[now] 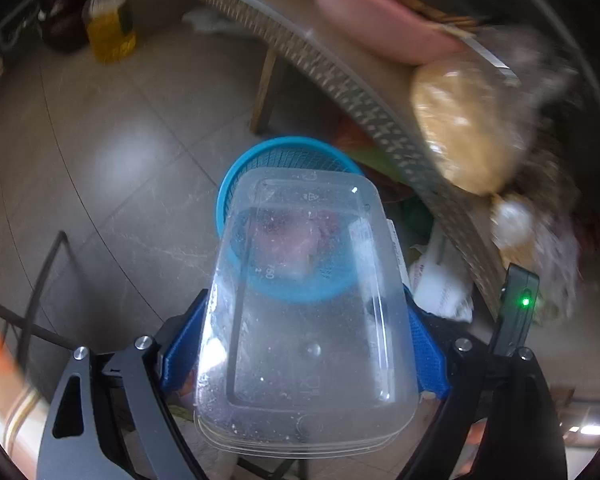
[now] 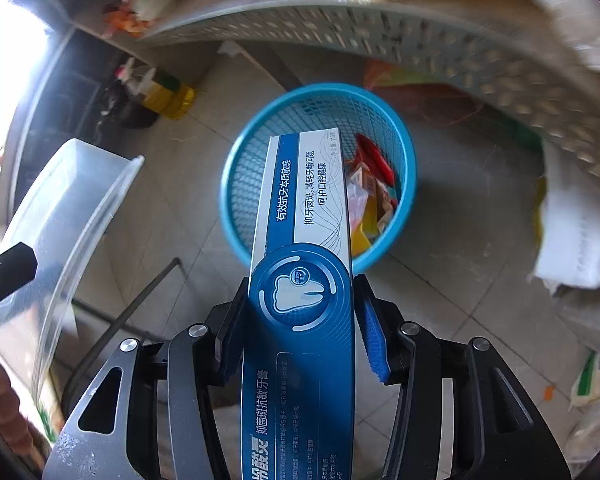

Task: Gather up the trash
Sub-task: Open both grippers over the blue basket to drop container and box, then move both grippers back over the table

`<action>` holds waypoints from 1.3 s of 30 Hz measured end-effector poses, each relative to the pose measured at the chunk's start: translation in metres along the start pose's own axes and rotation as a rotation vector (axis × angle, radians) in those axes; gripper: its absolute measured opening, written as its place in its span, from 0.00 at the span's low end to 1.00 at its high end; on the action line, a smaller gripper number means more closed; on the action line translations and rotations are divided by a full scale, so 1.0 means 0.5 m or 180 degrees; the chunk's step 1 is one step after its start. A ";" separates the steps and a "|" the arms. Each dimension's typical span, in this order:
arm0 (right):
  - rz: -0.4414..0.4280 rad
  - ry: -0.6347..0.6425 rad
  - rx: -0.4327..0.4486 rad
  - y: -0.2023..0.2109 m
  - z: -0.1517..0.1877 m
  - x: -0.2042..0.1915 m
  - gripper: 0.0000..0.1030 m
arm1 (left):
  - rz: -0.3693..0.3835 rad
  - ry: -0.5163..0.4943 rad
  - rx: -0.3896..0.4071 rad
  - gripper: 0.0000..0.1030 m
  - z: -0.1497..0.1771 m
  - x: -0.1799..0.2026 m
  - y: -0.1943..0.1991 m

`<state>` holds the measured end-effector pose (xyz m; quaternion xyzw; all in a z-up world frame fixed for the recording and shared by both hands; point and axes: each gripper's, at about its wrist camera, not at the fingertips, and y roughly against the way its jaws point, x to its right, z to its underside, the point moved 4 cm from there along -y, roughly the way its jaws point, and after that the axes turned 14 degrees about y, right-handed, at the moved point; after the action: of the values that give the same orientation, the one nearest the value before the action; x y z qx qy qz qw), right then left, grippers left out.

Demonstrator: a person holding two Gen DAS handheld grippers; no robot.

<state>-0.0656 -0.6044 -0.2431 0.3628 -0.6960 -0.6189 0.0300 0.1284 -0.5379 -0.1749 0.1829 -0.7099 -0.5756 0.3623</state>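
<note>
My left gripper point(image 1: 306, 344) is shut on a clear plastic food container point(image 1: 304, 320), its blue pads pressing both long sides. The container hangs over a blue mesh waste basket point(image 1: 236, 184) on the tiled floor. My right gripper point(image 2: 300, 328) is shut on a blue and white toothpaste box point(image 2: 304, 240), which points down at the same blue mesh waste basket point(image 2: 244, 184). Colourful wrappers point(image 2: 370, 192) lie inside that basket. The clear plastic food container point(image 2: 64, 216) also shows at the left edge of the right wrist view.
A table edged with a grey perforated rim point(image 1: 364, 96) curves above the basket, carrying a pink lid point(image 1: 380, 20) and bagged food point(image 1: 468, 124). A yellow oil bottle point(image 1: 110, 28) stands on the floor at the back. White bags point(image 2: 580, 232) lie on the floor to the right.
</note>
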 end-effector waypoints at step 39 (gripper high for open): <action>0.0475 0.0814 0.0927 0.176 0.056 -0.134 0.76 | 0.0897 0.0204 0.1420 0.91 0.164 -0.156 0.388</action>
<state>-0.0711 -0.5472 -0.1448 0.3864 -0.7935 -0.4567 0.1112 0.1518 -0.3764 -0.0205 0.1758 -0.8259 -0.3426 0.4118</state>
